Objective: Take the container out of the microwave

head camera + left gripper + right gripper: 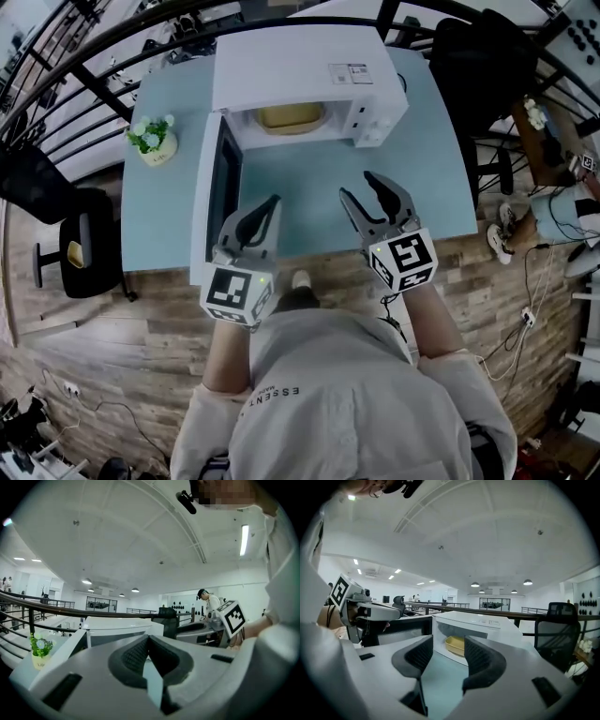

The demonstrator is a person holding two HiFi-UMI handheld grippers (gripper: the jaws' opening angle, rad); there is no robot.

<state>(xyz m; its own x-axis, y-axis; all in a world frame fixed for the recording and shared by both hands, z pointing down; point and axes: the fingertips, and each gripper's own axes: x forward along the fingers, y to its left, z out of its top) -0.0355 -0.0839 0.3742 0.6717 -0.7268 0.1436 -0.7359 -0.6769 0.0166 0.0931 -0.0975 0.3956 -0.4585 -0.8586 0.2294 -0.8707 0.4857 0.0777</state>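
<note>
A white microwave [300,66] stands at the back of the light blue table [431,169], its door [223,183] swung open to the left. Inside lies a shallow yellow container [291,116], also visible between the jaws in the right gripper view [457,645]. My left gripper [273,202] hovers over the table beside the door's near end, jaws shut on nothing [148,639]. My right gripper [361,186] is open, over the table in front of the microwave's mouth and well short of it [448,644].
A small potted plant [153,138] sits on the table left of the door. A black chair [80,244] stands off the table's left edge, another [478,56] at the far right. A railing runs behind. A person's feet [502,239] show at the right.
</note>
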